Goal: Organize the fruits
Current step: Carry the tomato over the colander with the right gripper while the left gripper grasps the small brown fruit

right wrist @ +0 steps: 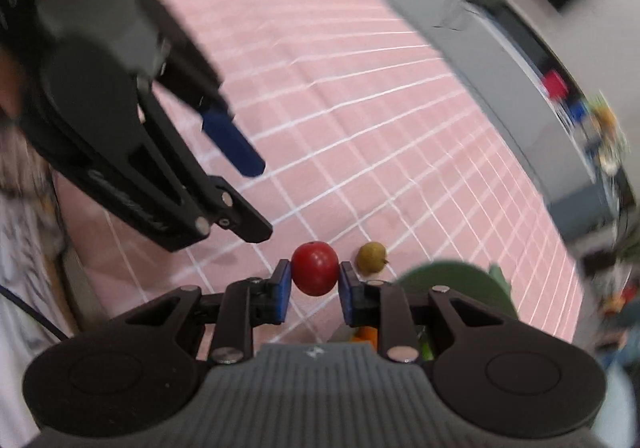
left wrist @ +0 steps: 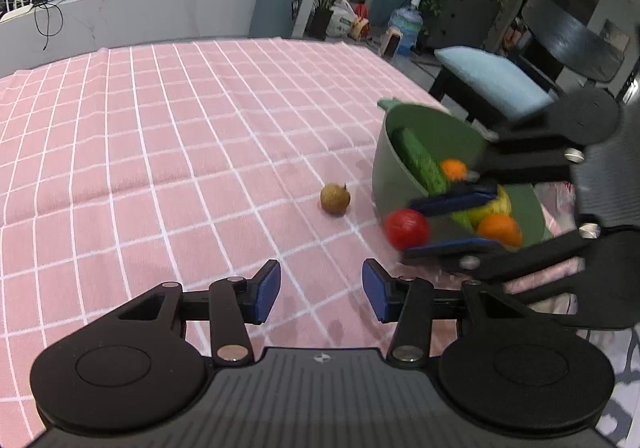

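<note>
Your right gripper (right wrist: 315, 280) had its jaws shut on a small red tomato (right wrist: 315, 268), 1 blue pad pressing each side of it. You held it in the air, just above the pink checked tabletop (left wrist: 160, 152) and right beside the green bowl (left wrist: 384, 168). Your left gripper (left wrist: 321, 290) hung over the cloth with its jaws about half open and nothing between them.

The tomato looked smooth, round and light. It would likely be a bit soft and slippery, so a gentle squeeze across its widest part, as you had it, seemed the safest hold. It was almost a ball, so it had no real long side. I could not tell which way its stem end pointed.

The bowl held a cucumber (left wrist: 420, 160) lying slanted, 2 oranges (left wrist: 500, 228) and a yellow-green fruit (left wrist: 490, 208). 1 small brownish-green fruit (left wrist: 335, 199) lay alone on the cloth, near the bowl.
</note>
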The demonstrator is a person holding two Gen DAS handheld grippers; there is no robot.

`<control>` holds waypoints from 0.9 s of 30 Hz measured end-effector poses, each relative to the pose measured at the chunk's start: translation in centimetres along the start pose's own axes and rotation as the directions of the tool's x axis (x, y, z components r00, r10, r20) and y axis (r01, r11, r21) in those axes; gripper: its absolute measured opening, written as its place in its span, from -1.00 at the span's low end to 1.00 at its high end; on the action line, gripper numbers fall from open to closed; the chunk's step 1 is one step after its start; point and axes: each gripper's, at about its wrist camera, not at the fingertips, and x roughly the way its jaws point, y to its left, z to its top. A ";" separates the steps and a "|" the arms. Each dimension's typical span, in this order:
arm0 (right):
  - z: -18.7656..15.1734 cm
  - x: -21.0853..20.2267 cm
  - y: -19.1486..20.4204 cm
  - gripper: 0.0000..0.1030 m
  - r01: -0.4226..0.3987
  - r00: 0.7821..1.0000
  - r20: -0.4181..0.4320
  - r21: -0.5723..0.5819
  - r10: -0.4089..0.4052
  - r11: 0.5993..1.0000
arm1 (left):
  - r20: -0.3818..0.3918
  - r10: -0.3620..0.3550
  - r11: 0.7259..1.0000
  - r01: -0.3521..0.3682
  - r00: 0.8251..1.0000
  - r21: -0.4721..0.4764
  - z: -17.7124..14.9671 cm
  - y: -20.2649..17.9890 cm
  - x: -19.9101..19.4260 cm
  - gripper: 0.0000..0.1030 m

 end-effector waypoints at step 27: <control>-11.7 -3.1 -9.4 -0.59 -0.104 0.991 0.134 0.738 0.007 0.666 | -0.057 0.113 0.941 -0.089 0.992 0.327 3.5 -3.6 10.3 -0.20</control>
